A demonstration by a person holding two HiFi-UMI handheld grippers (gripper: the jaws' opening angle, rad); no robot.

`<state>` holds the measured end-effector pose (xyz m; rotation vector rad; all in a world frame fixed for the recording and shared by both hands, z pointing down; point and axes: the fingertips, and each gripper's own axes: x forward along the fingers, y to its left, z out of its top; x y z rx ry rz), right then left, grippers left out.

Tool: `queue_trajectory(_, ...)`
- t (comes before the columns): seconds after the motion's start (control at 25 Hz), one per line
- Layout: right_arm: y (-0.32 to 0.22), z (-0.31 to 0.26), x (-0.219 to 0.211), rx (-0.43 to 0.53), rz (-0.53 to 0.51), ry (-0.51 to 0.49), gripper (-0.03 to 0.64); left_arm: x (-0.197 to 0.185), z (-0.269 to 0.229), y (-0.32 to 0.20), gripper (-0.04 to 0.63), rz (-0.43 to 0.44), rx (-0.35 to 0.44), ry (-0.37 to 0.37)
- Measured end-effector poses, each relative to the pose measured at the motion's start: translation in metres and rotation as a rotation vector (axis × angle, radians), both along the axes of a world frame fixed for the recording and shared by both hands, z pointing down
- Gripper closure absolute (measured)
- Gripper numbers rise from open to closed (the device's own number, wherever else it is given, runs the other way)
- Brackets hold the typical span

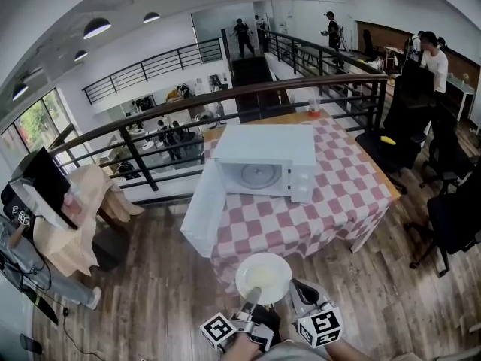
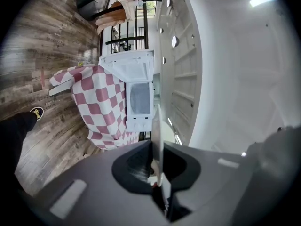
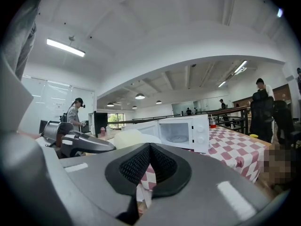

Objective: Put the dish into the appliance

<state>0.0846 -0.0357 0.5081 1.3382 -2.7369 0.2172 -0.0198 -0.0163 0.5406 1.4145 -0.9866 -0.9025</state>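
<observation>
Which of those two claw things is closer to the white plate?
Left. The left gripper clamps the plate by its rim; the right gripper is beside it, empty.

Wood-plank floor [image 1: 150, 292] throughout. Checkered-cloth table [image 1: 338, 201] at 12 o'clock, black railing [image 1: 135, 160] behind. Windows [image 1: 30, 126] at 9 o'clock. Black office chairs [image 1: 409, 92] at 3 o'clock. Pendant lamps [image 1: 98, 27] at 11 o'clock.
</observation>
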Motion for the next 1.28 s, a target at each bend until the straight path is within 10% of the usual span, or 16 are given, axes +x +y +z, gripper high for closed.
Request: queue_trajectory(1.28,-0.174,0.012,-0.012,-0.037,0.013,0.025,0.617,-0.029,0.014,-0.179,0.571,-0.018,-0.045,-0.031)
